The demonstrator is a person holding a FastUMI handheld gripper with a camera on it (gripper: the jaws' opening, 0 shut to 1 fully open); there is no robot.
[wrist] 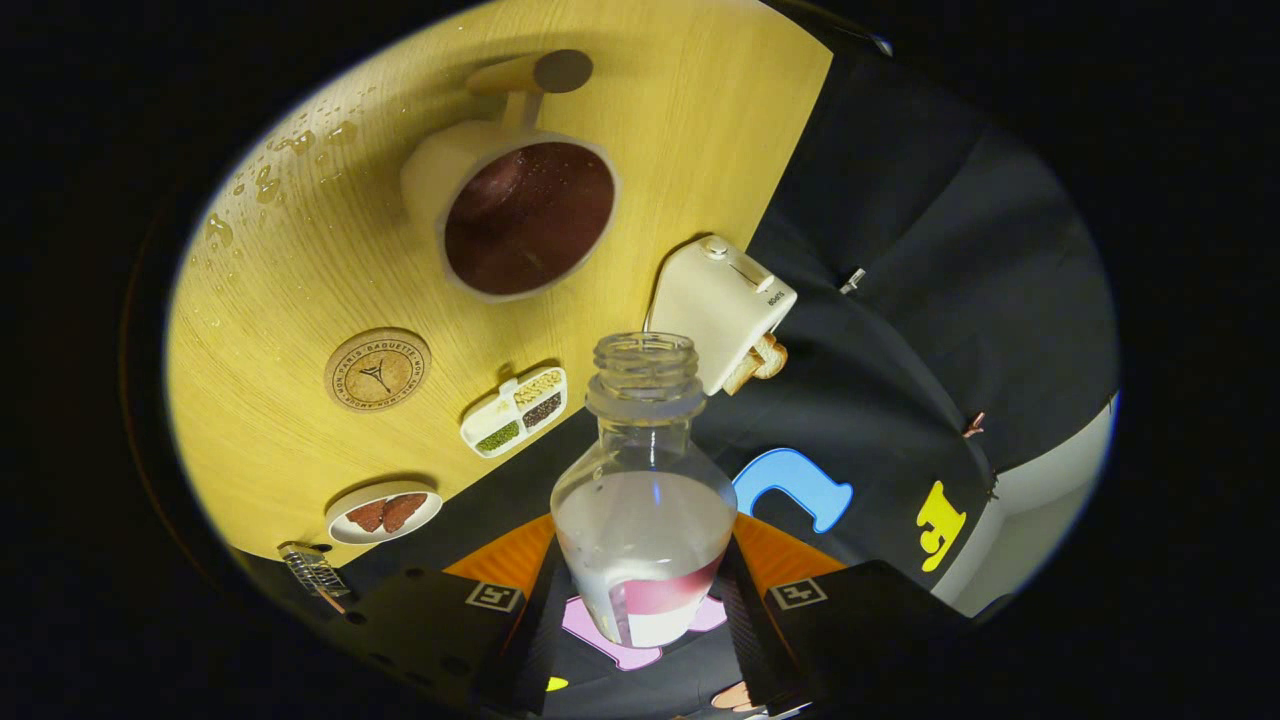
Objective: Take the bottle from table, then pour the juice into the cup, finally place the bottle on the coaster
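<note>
My gripper (pixel 645 590) is shut on a clear plastic bottle (pixel 645 500), both fingers (pixel 530 590) pressing its lower body. The bottle has no cap and holds pale liquid in its lower half. Its open mouth points toward the wooden table (pixel 300 300), and the whole view is tilted. Beyond the mouth stands a white cup (pixel 520 215) with a wooden handle, holding dark reddish liquid. A round cork coaster (pixel 377 370) lies on the table between the cup and the fingers, off to the bottle's left.
A white toaster (pixel 722 310) with bread in it sits just past the bottle's mouth. A divided white dish of grains (pixel 514 410) and a small plate (pixel 384 512) with brown pieces lie near the table edge. Water drops (pixel 270 170) dot the table.
</note>
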